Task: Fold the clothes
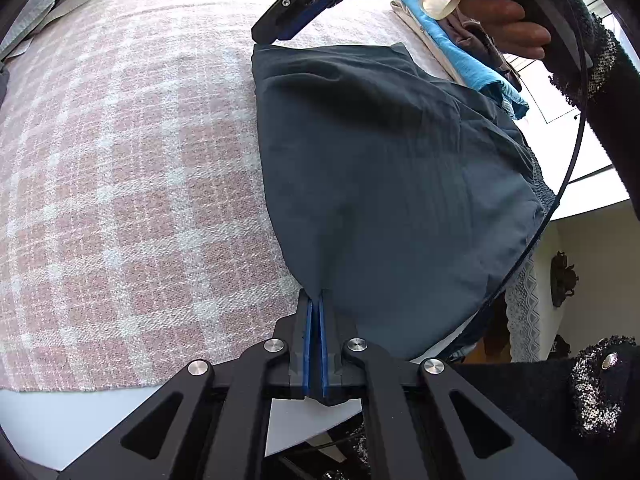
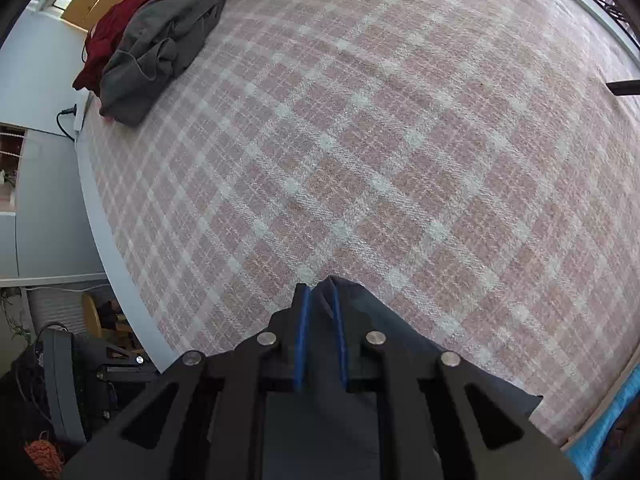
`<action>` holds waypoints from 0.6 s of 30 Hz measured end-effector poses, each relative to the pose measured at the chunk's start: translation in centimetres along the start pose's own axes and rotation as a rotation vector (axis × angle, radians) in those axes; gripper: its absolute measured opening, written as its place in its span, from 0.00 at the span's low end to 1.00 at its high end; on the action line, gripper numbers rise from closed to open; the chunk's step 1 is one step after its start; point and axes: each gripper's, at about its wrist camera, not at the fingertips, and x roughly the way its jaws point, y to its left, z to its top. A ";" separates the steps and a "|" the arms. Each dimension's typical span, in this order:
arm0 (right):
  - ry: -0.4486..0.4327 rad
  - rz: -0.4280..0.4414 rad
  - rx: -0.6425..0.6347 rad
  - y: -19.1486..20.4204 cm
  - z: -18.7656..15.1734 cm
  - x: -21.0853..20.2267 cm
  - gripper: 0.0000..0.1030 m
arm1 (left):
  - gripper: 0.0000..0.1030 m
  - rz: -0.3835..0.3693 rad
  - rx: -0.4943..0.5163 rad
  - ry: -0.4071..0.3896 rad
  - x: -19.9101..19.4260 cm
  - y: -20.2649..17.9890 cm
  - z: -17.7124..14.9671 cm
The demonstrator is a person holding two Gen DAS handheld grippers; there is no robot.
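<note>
Left tool (image 1: 316, 300) pinched closed, pointing steeply down; right tool (image 2: 320, 292) slightly parted, also angled down.

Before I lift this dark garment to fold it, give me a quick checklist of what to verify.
1. Left gripper shut on the dark garment: ok.
2. Right gripper has a corner between its pads: ok; firm pinch: cannot tell.
3. Plaid blanket ahead bare for laying down: ok.
4. Garment lies smooth: not ok, some wrinkles.
5. Folded stack clear of the garment: cannot tell.
</note>
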 end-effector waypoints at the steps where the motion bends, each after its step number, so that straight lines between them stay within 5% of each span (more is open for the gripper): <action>1: 0.010 -0.014 -0.014 0.4 0.2 0.3 0.27 | 0.03 0.001 0.000 0.002 0.2 -0.1 0.1; 10: 0.099 -0.078 -0.126 3.6 1.0 2.4 0.28 | 0.04 0.011 -0.009 0.015 0.1 0.8 0.0; 12: 0.091 -0.093 -0.149 4.3 1.0 2.5 0.21 | 0.04 0.011 -0.006 0.019 0.2 0.8 0.1; 14: 0.078 -0.142 -0.160 4.9 1.2 2.5 0.02 | 0.04 0.018 0.005 0.020 0.2 0.6 0.1; 18: 0.068 -0.187 -0.193 6.2 1.2 1.9 0.02 | 0.04 0.017 0.006 0.022 0.2 0.5 0.1</action>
